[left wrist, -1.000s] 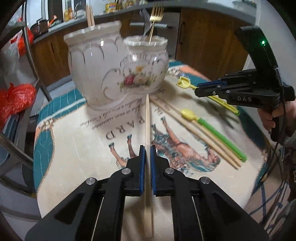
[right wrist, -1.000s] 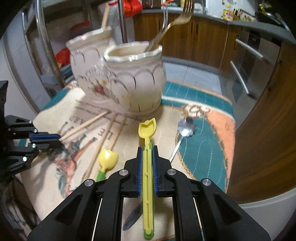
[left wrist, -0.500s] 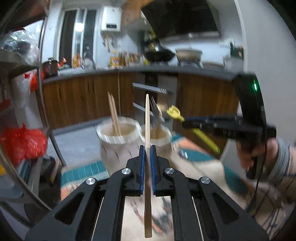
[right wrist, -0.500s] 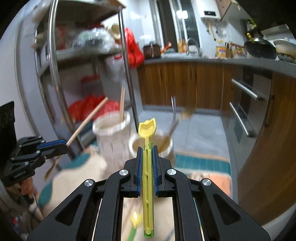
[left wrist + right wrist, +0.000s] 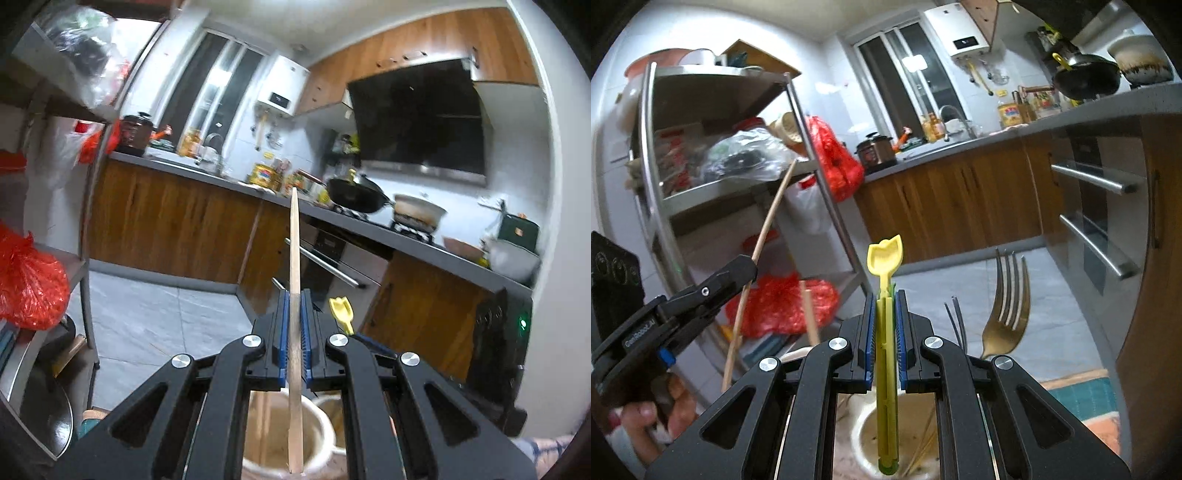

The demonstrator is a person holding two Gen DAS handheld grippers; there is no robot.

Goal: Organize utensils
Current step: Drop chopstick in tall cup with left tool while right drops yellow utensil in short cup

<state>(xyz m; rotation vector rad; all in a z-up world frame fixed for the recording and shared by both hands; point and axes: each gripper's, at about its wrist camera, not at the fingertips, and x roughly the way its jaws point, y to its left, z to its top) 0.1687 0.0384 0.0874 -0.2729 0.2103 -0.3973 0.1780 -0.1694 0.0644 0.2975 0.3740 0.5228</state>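
Hand-held gripper [image 5: 293,332] on your left was clamped on a wooden chopstick [image 5: 294,295] above the pale jar [image 5: 325,424], and your right hand-held gripper [image 5: 885,332] pinched the yellow spoon [image 5: 885,266] over the fork jar [image 5: 860,439], each upright, apparently for dropping in.

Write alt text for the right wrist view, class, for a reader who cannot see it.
The right gripper clamps a yellow plastic spoon upright above a cream jar holding a gold fork. At left, the left gripper holds a wooden chopstick.
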